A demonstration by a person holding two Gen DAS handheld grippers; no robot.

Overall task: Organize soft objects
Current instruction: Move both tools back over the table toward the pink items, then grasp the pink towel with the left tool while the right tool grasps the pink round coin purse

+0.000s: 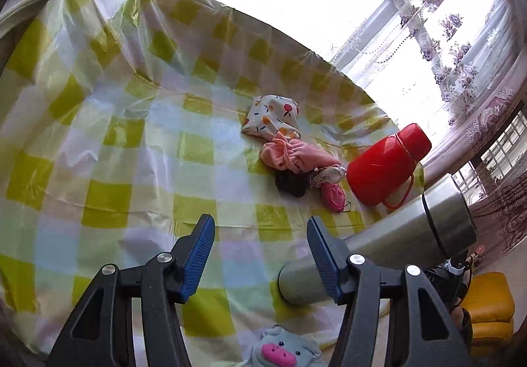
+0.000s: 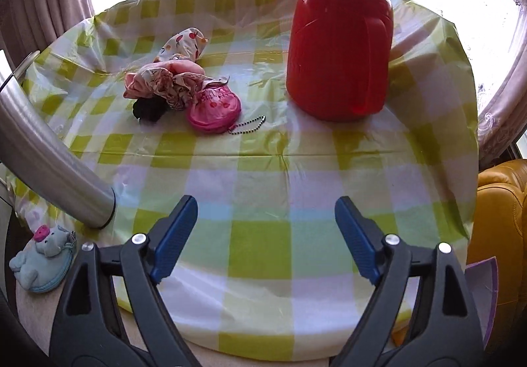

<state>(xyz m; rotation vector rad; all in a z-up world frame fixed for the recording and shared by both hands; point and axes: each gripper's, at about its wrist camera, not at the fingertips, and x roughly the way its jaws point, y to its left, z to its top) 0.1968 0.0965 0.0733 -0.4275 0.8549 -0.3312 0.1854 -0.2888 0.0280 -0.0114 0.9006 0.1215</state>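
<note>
Soft pouches (image 2: 184,93) untouched; left fingers (image 1: 197,255) and right fingers (image 2: 176,238) spread, empty.

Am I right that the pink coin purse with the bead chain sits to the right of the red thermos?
No. In the right wrist view the pink coin purse with its bead chain lies left of the red thermos, beside the pile of soft cloths.

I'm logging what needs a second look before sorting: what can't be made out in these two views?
- Black item: right view, partly under the pink-and-print fabric heap; what it is stays unclear.
- Steel flask: left view, its base behind the left gripper's finger.
- Blue plush toy: left view, cut off by the bottom edge.
</note>
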